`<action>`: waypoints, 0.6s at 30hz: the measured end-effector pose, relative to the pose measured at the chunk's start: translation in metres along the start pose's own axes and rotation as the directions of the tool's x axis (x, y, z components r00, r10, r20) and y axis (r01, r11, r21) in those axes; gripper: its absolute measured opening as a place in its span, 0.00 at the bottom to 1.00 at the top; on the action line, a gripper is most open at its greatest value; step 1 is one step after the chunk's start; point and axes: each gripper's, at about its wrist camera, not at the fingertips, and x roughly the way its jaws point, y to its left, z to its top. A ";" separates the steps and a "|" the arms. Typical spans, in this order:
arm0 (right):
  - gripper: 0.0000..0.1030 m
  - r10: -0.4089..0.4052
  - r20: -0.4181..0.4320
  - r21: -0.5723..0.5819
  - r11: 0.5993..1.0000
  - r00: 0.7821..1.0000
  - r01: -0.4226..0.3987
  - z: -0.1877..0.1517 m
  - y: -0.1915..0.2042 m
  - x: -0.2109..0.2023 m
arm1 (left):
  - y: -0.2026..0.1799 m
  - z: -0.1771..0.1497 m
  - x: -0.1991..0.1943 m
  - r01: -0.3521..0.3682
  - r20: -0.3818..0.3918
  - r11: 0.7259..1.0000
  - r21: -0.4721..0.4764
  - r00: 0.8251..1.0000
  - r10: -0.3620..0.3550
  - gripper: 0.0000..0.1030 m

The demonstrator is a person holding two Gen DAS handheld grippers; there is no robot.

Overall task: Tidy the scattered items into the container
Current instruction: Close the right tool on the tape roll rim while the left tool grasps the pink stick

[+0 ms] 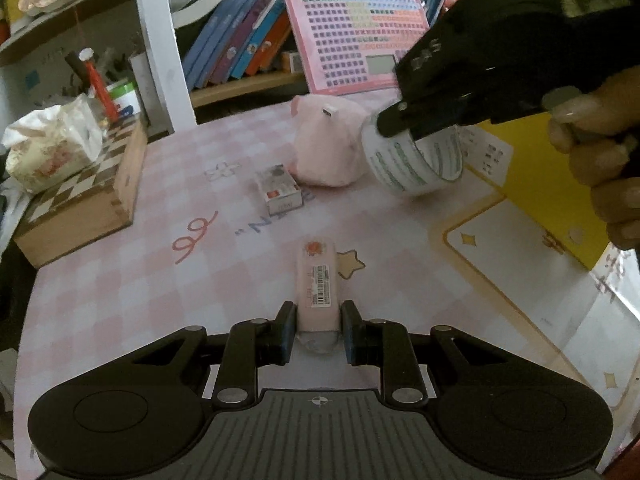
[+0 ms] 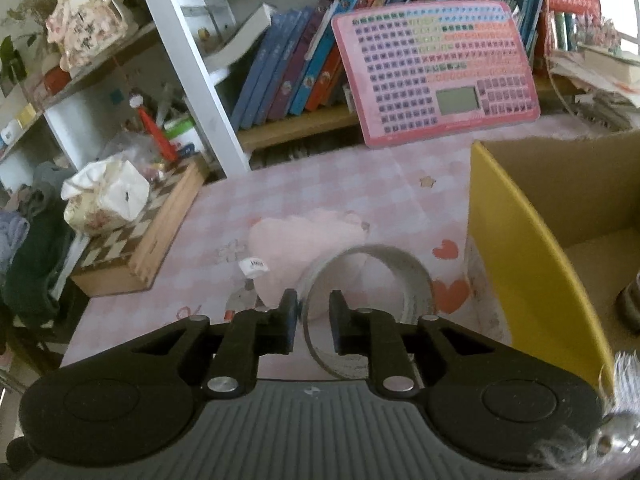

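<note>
My left gripper [image 1: 319, 332] is shut on the near end of a long pink packet [image 1: 318, 276] with a barcode label, which lies on the pink checked table mat [image 1: 160, 280]. My right gripper [image 2: 314, 320] is shut on the wall of a white tape roll [image 2: 400, 264], one finger inside the ring and one outside. In the left wrist view the tape roll [image 1: 412, 160] hangs tilted above the mat from the right gripper [image 1: 404, 126]. The yellow cardboard box [image 2: 516, 240] stands open just right of the roll. A pink plush toy [image 1: 324, 140] and a small printed box [image 1: 280, 192] lie on the mat.
A wooden chessboard case [image 1: 80, 200] with a tissue pack [image 1: 48, 152] on it sits at the left edge. A pink toy keyboard [image 2: 436, 64] leans on the bookshelf behind. A dark round object [image 2: 630, 304] lies inside the yellow box. A hand [image 1: 600, 152] holds the right gripper.
</note>
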 end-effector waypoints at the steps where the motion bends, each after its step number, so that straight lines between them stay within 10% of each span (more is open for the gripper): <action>1: 0.17 0.002 -0.008 0.002 1.000 1.000 -0.002 -0.001 0.000 0.005 | 0.000 -0.001 0.000 0.004 0.004 1.000 -0.004 1.000 -0.004 0.22; 18: 0.04 0.051 -0.044 -0.111 0.992 0.998 -0.055 -0.012 0.010 -0.018 | 0.011 0.002 -0.017 0.055 0.051 0.997 -0.048 0.997 -0.053 0.22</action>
